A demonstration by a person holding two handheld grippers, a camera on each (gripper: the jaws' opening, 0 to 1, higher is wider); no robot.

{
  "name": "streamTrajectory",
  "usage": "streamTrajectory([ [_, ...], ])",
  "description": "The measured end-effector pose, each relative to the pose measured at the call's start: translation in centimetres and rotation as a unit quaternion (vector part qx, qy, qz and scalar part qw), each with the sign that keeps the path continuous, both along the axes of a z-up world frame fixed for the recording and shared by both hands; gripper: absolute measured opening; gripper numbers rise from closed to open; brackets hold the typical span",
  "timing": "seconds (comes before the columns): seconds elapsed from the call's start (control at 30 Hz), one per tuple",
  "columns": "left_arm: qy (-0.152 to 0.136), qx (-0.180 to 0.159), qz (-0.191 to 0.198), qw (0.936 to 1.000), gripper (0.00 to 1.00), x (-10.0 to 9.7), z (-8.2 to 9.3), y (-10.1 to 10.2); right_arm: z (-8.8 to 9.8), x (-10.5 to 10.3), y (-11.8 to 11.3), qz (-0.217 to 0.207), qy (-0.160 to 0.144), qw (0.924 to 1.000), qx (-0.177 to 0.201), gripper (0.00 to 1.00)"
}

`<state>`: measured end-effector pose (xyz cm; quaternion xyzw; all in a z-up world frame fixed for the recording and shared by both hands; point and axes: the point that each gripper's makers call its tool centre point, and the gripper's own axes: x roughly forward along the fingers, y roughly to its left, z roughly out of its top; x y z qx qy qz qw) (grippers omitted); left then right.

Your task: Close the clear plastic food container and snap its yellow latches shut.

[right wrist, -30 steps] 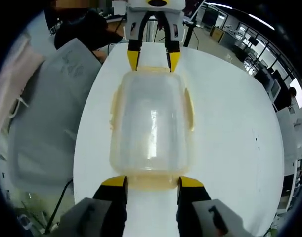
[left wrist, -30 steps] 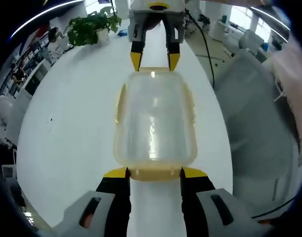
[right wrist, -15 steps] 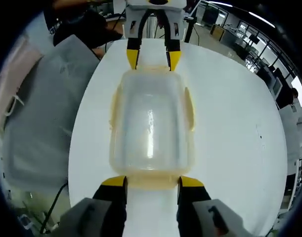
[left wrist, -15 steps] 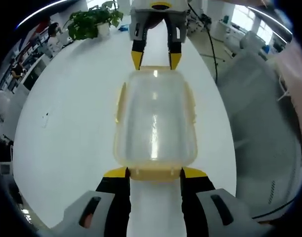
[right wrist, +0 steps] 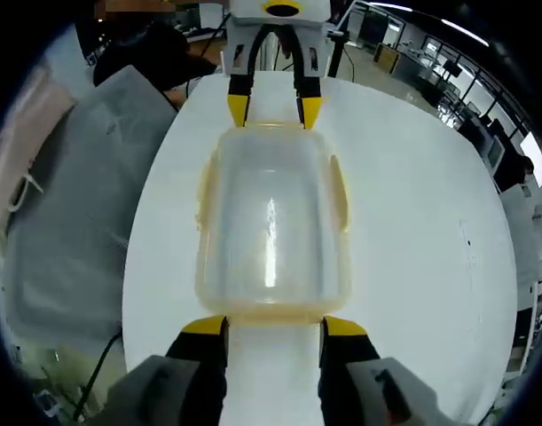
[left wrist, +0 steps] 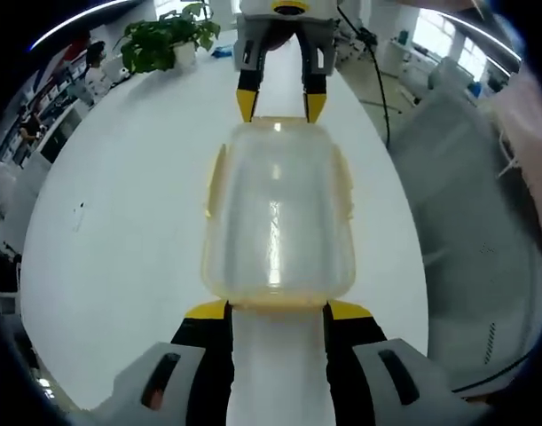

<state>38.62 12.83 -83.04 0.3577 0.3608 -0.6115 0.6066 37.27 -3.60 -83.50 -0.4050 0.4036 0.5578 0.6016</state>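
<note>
The white tabletop (left wrist: pixel 120 222) carries the clear plastic food container (left wrist: pixel 278 222) near its middle, lid already seated, and the two claws face each other across it, one at each short end. From where I stand the step in hand looks like pressing the end latches home, and the way to do it well is to push both ends evenly and together, so the box doesn't skate along the smooth surface (nothing else is bracing it); each claw should bear flat on the yellow flap and roll it down over the rim, not poke at the clear lid. The left claw (left wrist: pixel 278 311) is released, its yellow-tipped jaws spread either side of the near end latch (left wrist: pixel 278 306), just touching or nearly so, I can't say which. The right claw (right wrist: pixel 263 327) stands spread the same way at the opposite end, gripping nothing. The container itself is a rounded rectangle, cloudy-clear with a bright glare streak down the lid, edged by a pale yellow rim. The side latches (right wrist: pixel 339 191) on the long edges seem to flare slightly outward, so I'd judge they aren't snapped yet
</note>
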Motion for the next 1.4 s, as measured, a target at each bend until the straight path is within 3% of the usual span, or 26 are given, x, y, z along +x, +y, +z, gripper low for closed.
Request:
streamTrajectory([
  [0.1, 0.008, 0.006, 0.023, 0.9997, 0.39, 0.1, -0.6, 0.7, -0.4, -0.5, -0.2, -0.022, 0.005, 0.9997, 0.011, 0.45],
  [0.17, 0.008, 0.014, 0.021, 0.9996, 0.48, -0.3, -1.0, 1.4, -0.5, -0.7, -0.7, -0.038, 0.004, 0.9992, 0.012, 0.46],
  [0.27, 0.034, 0.015, 0.040, 0.9985, 0.51, -1.4, -0.8, 2.1, -0.1, -0.9, -1.3, -0.086, 0.010, 0.9957, 0.033, 0.45],
  [0.37, 0.043, -0.019, 0.085, 0.9953, 0.51, -1.5, 0.3, 2.1, 0.8, -0.8, -1.4, -0.131, 0.010, 0.9891, 0.067, 0.44],
  [0.47, 0.049, -0.048, 0.117, 0.9907, 0.51, -1.4, 1.5, 2.0, 1.9, -0.9, -0.7, -0.180, 0.016, 0.9763, 0.120, 0.44],
  [0.57, 0.038, -0.063, 0.145, 0.9866, 0.52, -1.0, 2.2, 2.0, 2.3, -0.8, -0.7, -0.204, 0.013, 0.9704, 0.128, 0.44],
  [0.67, 0.047, -0.112, 0.194, 0.9734, 0.51, -0.8, 3.4, 1.0, 2.9, -0.6, -0.2, -0.254, 0.020, 0.9542, 0.157, 0.44],
  [0.73, 0.054, -0.135, 0.216, 0.9656, 0.50, -0.8, 3.9, 0.6, 3.4, -0.5, 0.4, -0.289, 0.033, 0.9386, 0.185, 0.44],
  [0.8, 0.059, -0.152, 0.253, 0.9537, 0.47, -0.4, 4.1, 0.4, 3.7, -0.2, 0.7, -0.311, 0.034, 0.9284, 0.201, 0.44],
  [0.83, 0.062, -0.159, 0.277, 0.9455, 0.46, -0.1, 4.1, 0.3, 3.6, -0.1, 0.8, -0.320, 0.035, 0.9248, 0.203, 0.44],
  [0.9, 0.062, -0.175, 0.307, 0.9334, 0.44, 0.4, 4.1, 0.0, 3.3, 0.1, 0.7, -0.325, 0.030, 0.9249, 0.195, 0.45],
  [0.93, 0.063, -0.178, 0.311, 0.9315, 0.44, 0.4, 4.1, -0.1, 3.2, 0.2, 0.7, -0.326, 0.025, 0.9249, 0.194, 0.44],
  [1.0, 0.077, -0.183, 0.334, 0.9213, 0.45, 0.4, 3.8, -0.3, 3.0, 0.2, 0.8, -0.340, 0.025, 0.9197, 0.195, 0.44],
  [1.17, 0.076, -0.174, 0.353, 0.9161, 0.45, 0.5, 3.0, -0.3, 2.8, 0.1, 1.3, -0.361, 0.041, 0.9078, 0.210, 0.44],
  [1.3, 0.082, -0.161, 0.363, 0.9140, 0.44, 0.5, 2.2, -0.3, 2.1, 0.0, 1.3, -0.366, 0.048, 0.9072, 0.201, 0.43],
  [1.4, 0.093, -0.157, 0.377, 0.9080, 0.42, 0.5, 1.6, -0.2, 1.9, -0.1, 1.4, -0.376, 0.056, 0.9024, 0.203, 0.43],
])
